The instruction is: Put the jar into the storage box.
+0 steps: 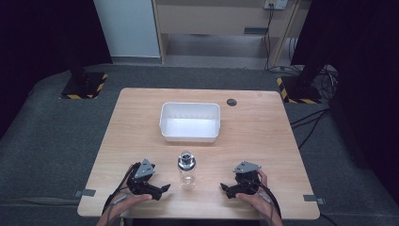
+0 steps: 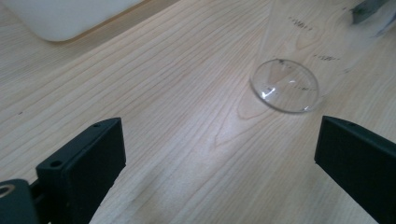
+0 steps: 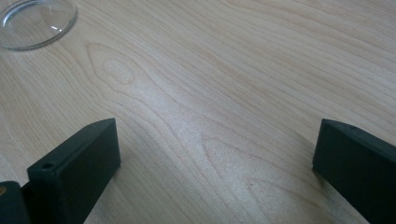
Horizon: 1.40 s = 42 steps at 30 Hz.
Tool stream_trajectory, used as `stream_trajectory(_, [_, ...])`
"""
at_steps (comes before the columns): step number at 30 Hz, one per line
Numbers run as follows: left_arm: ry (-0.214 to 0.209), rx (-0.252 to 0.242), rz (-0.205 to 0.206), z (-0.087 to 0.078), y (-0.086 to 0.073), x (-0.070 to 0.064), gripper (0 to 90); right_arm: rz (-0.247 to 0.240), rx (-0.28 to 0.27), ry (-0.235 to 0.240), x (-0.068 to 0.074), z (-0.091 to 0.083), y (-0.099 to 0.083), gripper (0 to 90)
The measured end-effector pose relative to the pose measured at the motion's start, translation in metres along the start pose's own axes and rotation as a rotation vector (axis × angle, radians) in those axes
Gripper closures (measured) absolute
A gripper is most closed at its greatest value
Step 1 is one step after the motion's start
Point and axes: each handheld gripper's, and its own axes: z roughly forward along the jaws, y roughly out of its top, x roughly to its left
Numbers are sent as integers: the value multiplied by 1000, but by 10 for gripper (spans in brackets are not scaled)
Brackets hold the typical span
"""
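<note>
Light wooden table [image 1: 141,127] on grey carpet [image 1: 47,136], dark curtains at both sides. A white tub [image 1: 190,121] sits mid-table, far side; a clear bottle [image 1: 187,169] stands upright near the front edge — squarely between the left gripper [image 1: 160,189] and right gripper [image 1: 227,189], both resting on the wood, jaws spread wide, empty.

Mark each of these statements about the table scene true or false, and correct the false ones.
1. The clear plastic bottle with a silver cap stands upright between the two claws. True.
2. The left claw grips the bottle. False: it is open, apart from it.
3. The white rectangular plastic tub holds the bottle. False: the bottle stands on the light wooden table, nearer the person.
4. The right claw is open. True.
</note>
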Motion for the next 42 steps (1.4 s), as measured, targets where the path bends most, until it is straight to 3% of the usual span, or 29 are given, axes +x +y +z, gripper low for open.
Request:
stream_trajectory(18, [-63, -83, 18, -3, 10, -18, 6, 0, 0, 0, 0, 0, 0, 7])
stream_trajectory(27, [-78, -106, 46, 0, 19, -27, 6, 1, 0, 1, 0, 0, 0, 7])
stream_trajectory(42, [-107, -155, 40, 7, 30, -36, 10, 1, 0, 1, 0, 0, 0, 7])
